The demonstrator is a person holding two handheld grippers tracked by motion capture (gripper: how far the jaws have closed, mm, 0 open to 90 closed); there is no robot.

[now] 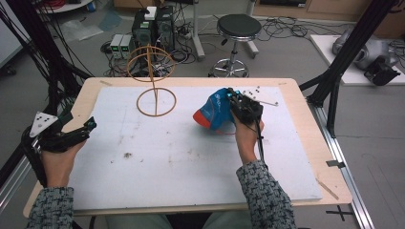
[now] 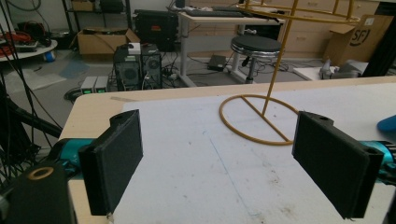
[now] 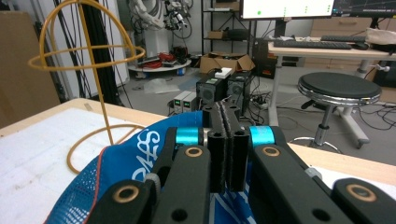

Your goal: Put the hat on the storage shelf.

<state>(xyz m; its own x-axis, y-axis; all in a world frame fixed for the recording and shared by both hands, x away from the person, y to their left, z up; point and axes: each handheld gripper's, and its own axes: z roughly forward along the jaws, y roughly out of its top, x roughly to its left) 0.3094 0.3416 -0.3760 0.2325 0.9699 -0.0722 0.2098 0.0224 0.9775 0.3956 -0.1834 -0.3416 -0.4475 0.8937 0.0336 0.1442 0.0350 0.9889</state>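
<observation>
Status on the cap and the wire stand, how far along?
Done: the right gripper is shut on the blue cap, pinching its fabric, as the right gripper view shows. In hand: the cap sits at the gripper, well to the right of the yellow wire stand. Left, probably: carry the cap over and set it on the stand's top hoop, which is bare. The left gripper waits open at the table's left edge.

Lighting was pretty flat, looked like soft overhead room light, so the white table mat (image 1: 191, 148) barely had any shadows on it. The high view came out low-res and a bit grainy, with the black frame struts leaning outward near the left and right edges. In the gripper views the near black pads (image 2: 114, 161) were soft and dim, far background sharper. The monitor (image 3: 294, 7) was blown out, and the stool seat (image 3: 338, 88) had glare.
</observation>
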